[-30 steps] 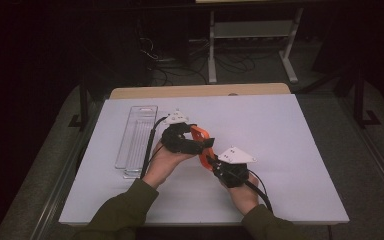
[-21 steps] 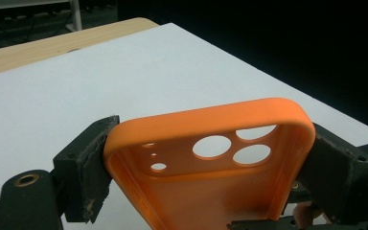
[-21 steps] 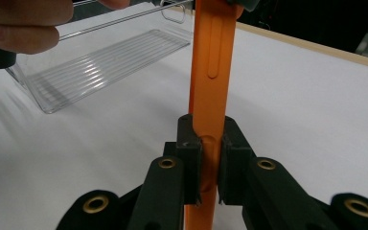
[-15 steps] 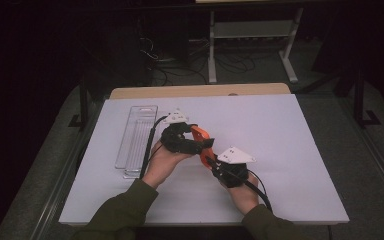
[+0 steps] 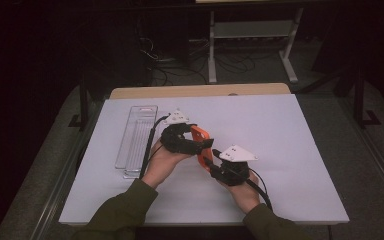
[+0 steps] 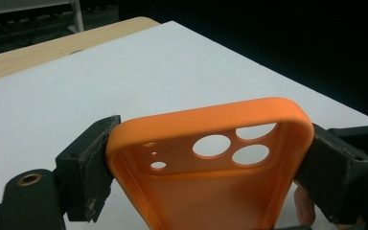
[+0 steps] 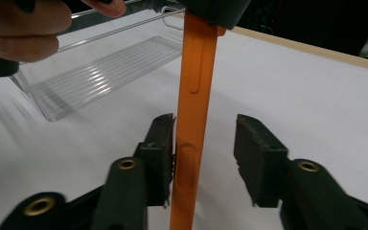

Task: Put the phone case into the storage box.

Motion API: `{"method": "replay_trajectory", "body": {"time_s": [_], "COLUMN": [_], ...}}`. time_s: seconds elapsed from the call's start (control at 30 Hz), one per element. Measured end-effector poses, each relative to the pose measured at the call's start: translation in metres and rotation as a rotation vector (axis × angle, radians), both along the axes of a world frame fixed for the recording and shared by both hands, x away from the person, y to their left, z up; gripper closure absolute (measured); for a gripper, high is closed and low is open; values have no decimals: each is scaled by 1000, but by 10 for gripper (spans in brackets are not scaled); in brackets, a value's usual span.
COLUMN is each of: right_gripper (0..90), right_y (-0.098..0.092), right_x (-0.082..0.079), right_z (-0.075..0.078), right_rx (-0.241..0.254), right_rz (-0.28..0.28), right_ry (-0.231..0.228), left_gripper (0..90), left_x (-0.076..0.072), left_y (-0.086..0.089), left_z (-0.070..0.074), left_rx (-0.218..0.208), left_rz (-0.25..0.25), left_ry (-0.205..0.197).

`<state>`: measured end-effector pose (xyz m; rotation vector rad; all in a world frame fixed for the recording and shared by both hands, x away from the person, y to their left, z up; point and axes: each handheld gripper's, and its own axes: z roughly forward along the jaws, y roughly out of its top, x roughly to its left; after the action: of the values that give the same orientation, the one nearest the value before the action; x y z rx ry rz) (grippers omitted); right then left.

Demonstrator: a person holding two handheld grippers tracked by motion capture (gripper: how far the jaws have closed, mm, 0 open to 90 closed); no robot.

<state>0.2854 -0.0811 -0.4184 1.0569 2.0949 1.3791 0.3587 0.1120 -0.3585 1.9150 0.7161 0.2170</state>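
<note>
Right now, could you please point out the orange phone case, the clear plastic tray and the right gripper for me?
orange phone case [image 6: 191, 191], left gripper view, on its inner back panel.
clear plastic tray [image 5: 135, 140], high view, on its ribbed floor.
right gripper [image 7: 204, 153], right gripper view, midway between its fingertips.

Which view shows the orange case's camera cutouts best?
The left gripper view: the case faces the camera, inside up, cutouts clearly visible. The right gripper view shows it edge-on, only the side buttons. In the high view it is a small orange strip between the two grippers.
</note>
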Motion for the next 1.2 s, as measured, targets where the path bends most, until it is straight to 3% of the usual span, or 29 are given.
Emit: {"method": "replay_trajectory", "body": {"time_s": [0.23,0.4,0.6,0.73,1.2], "right_gripper": [245,136,86,3,0], "right_y": [3,5,2,-1,-18], "right_x": [2,5,8,10,17], "right_z": [-1,0,0,1,5], "right_rx": [-8,-13,-21,-13,-22], "right_rz": [25,30,19,34,115], "right_ry": [20,22,1,21,58], "left_gripper": [153,153,153,153,152], "left_x": [-1,0,0,0,-1], "left_y": [0,0,1,1,2], "left_z": [0,0,1,1,2], "left_rx": [-1,3,-3,-9,-12], "left_rz": [5,6,11,16,24], "left_ry": [3,-1,-6,-6,-5]}}
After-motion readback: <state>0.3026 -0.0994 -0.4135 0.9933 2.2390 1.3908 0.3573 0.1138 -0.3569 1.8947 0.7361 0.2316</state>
